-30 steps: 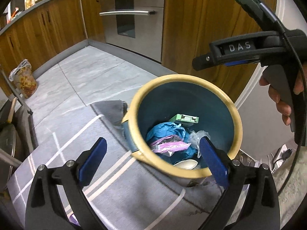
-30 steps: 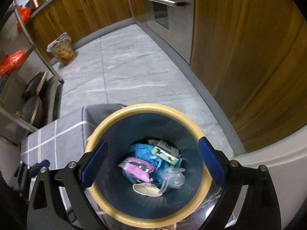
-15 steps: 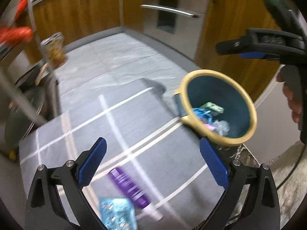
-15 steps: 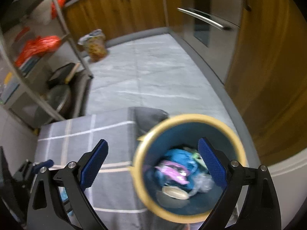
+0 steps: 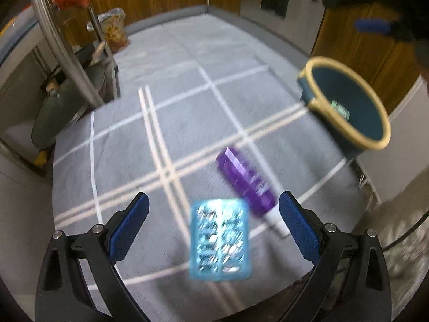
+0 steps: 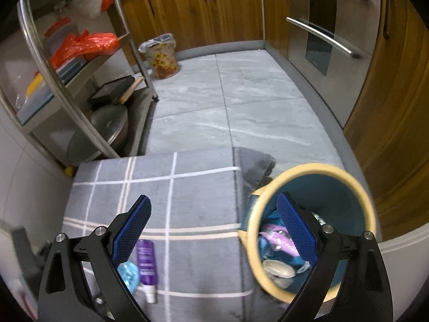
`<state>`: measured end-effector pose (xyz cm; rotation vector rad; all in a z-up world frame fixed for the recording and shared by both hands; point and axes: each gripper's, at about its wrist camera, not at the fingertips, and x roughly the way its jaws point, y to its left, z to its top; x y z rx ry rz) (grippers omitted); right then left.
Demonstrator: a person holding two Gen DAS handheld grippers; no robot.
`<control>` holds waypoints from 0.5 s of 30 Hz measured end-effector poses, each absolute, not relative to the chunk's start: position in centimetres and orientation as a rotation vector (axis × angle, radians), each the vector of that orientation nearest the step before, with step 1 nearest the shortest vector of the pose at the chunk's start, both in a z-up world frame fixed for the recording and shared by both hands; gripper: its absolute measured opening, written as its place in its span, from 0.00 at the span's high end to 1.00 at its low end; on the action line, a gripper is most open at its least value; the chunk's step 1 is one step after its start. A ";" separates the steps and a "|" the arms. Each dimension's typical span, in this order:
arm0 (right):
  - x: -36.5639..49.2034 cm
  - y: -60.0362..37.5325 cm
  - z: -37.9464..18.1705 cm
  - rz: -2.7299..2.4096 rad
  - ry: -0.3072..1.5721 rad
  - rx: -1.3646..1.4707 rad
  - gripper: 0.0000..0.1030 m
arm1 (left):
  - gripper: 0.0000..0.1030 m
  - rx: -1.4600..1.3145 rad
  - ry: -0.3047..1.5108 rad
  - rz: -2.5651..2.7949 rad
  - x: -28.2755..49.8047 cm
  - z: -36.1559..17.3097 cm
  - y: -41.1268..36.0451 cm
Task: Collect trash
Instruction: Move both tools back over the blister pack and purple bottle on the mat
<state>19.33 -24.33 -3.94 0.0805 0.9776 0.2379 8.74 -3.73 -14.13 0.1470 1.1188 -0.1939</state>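
Left wrist: 1 blister pack [image 5: 219, 240], 1 purple tube [image 5: 248, 185], 1 bin [image 5: 348, 107]

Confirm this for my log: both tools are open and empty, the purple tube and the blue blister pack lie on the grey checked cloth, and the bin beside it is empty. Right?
One error: the bin is not empty. The right wrist view shows wrappers and other trash inside. The rest holds: left tool and right tool are open and empty, and the purple tube and blue blister pack lie on the grey checked cloth.

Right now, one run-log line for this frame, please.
left gripper: open, empty, over blister pack | right gripper: open, empty | purple tube: on cloth | bin: holds trash
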 end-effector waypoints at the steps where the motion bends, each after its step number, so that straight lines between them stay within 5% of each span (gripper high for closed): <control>1: 19.4 -23.7 -4.0 0.246 0.980 0.079 0.08 | 0.07 0.143 1.137 -0.203 8.4 -14.7 -3.4; 15: 19.3 -19.2 -4.6 0.324 0.997 -0.013 0.08 | 0.07 0.105 1.350 -0.195 8.4 -21.2 -3.0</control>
